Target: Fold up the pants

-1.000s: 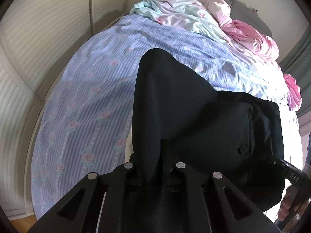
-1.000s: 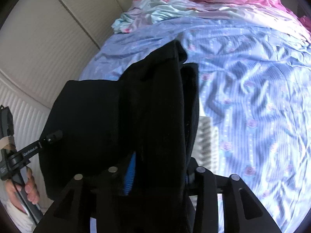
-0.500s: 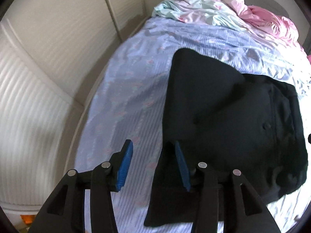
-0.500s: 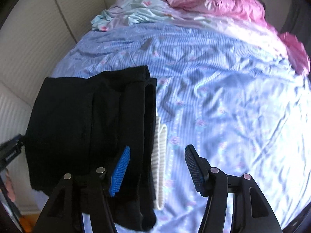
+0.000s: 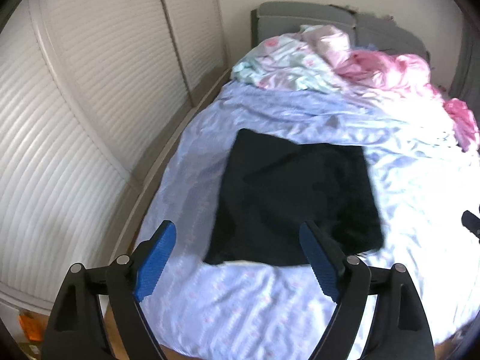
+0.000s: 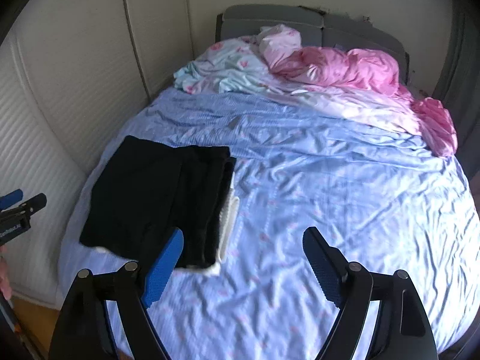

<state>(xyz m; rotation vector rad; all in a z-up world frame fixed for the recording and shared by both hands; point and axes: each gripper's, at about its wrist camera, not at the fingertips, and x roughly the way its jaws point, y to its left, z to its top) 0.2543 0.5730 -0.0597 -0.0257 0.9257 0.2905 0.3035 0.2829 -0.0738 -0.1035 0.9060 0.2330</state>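
Black pants [image 5: 297, 198] lie folded into a flat rectangle on the blue flowered sheet [image 5: 255, 306]; in the right wrist view the pants [image 6: 156, 198] sit at the bed's left side. My left gripper [image 5: 237, 234] hovers above their near edge, jaws opening wide, nothing between the blue pads [image 5: 156, 261]. My right gripper [image 6: 243, 240] is raised above the sheet [image 6: 330, 198], to the right of the pants, jaws also opening and empty.
A white cloth [image 6: 229, 222] pokes out from under the pants' right edge. Pink and mint bedding [image 6: 330, 69] is bunched at the grey headboard [image 6: 270, 21]. White ribbed closet doors [image 5: 75, 120] run along the bed's left side. A hand [image 6: 4, 273] holds the other gripper.
Both grippers let go of the black pants, opened wide and pulled up and back. The pants dropped flat onto the sheet.
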